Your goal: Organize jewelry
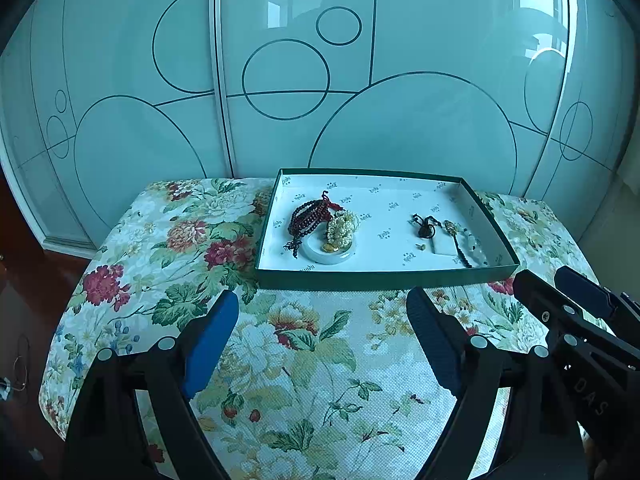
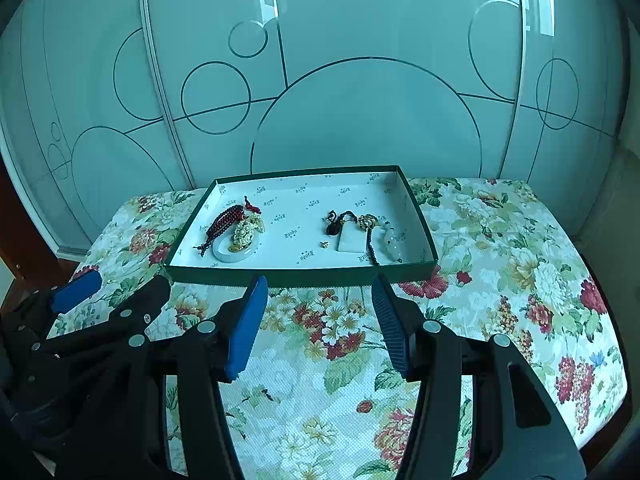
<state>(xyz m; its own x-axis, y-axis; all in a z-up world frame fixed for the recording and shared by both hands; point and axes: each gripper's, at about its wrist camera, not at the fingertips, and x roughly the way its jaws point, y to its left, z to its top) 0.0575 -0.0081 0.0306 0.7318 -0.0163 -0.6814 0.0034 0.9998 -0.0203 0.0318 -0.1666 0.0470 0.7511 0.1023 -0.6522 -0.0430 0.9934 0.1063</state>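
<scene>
A shallow green box (image 1: 384, 278) (image 2: 300, 274) with a white lining sits at the table's far side. In its left half lie a dark red bead string (image 1: 308, 216) (image 2: 224, 220), a cream pearl cluster (image 1: 342, 226) (image 2: 246, 230) and a pale jade bangle (image 1: 328, 255) (image 2: 232, 254). In its right half lie a dark cord knot (image 1: 426, 228) (image 2: 334, 222), a white jade plaque (image 1: 444, 246) (image 2: 351, 242), a pale green pendant on dark beads (image 1: 476, 246) (image 2: 392, 244) and a tiny gold piece (image 1: 420, 246) (image 2: 325, 244). My left gripper (image 1: 322, 308) and right gripper (image 2: 320, 300) are open and empty, just before the box.
The table wears a floral cloth (image 1: 304, 360) (image 2: 500, 264). Frosted glass sliding doors with circle lines (image 1: 320, 80) (image 2: 360, 100) stand right behind it. Each gripper shows in the other's view, the right one (image 1: 560, 292) and the left one (image 2: 116, 292). Wooden floor (image 1: 36, 272) lies left.
</scene>
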